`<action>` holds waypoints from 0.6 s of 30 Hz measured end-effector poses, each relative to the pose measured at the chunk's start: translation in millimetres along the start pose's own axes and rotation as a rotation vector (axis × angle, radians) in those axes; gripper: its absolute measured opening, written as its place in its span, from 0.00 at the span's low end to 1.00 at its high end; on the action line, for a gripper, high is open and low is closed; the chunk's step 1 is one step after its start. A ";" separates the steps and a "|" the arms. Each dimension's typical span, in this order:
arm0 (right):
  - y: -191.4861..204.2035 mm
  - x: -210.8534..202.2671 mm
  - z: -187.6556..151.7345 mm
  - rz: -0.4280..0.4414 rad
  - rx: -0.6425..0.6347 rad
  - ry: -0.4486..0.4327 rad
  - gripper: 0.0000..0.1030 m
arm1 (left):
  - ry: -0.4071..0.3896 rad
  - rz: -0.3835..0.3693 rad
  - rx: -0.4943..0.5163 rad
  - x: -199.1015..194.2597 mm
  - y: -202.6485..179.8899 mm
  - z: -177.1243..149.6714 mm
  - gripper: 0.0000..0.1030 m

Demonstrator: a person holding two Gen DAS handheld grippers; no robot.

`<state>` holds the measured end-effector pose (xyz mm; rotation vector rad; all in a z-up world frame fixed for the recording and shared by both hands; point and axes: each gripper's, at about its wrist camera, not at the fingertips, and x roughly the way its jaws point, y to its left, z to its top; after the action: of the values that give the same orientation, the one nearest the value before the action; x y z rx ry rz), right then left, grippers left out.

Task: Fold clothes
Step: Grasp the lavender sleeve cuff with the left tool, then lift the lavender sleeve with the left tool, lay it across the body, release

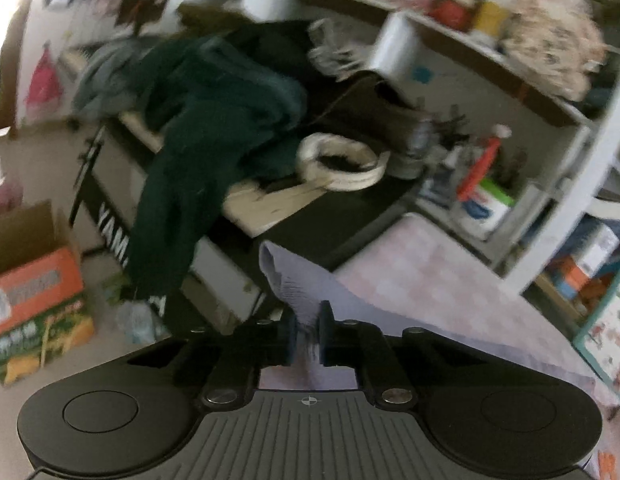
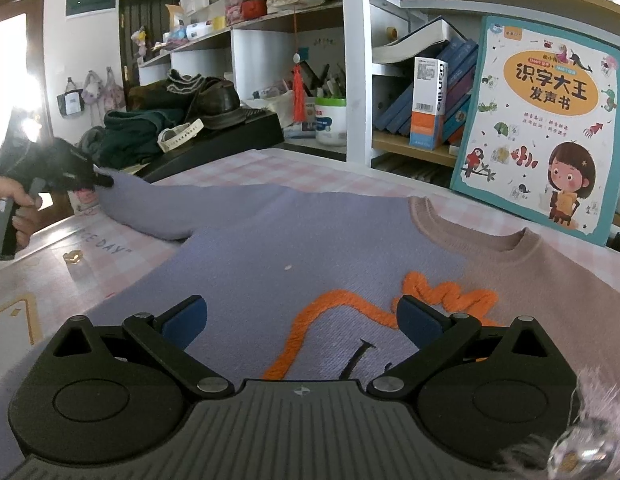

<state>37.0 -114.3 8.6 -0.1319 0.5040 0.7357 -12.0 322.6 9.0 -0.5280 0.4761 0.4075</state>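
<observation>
Sweater (image 2: 294, 248) lies flat, front up, on the checked tablecloth (image 2: 246, 168); lavender body, beige neck toward the picture book (image 2: 541, 128). My left gripper (image 1: 308, 330) is pinched down on the cuff of the sleeve (image 1: 288, 280), sleeve stretched out past the table edge (left view blurred, so I judge I am mid-swing). My right gripper (image 2: 302, 320) hovers low over the chest, fingers spread wide, holding nothing. Step in hand, as I read it: fold the sleeve across the body. Keep the cuff taut, carry it low, land it flat on the orange embroidery (image 2: 349, 320); the right could pin the shoulder line.
</observation>
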 end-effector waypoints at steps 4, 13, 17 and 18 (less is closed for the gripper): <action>-1.5 -2.9 -0.3 -0.028 0.009 -0.002 0.99 | -0.037 -0.103 0.039 -20.9 -27.3 6.0 0.08; -24.1 -28.5 -13.9 -0.144 0.080 0.066 0.99 | -0.054 -0.380 0.177 -49.2 -121.3 4.2 0.08; -37.1 -55.1 -27.5 -0.204 0.123 0.063 0.99 | -0.029 -0.505 0.230 -51.5 -168.7 -1.0 0.08; -39.9 -61.6 -31.2 -0.216 0.138 0.060 0.99 | -0.024 -0.528 0.241 -52.2 -179.2 -3.0 0.08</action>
<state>12.8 -190.3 8.9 -0.0779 0.5858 0.4858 30.9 166.6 102.1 -0.3941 0.3397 -0.1487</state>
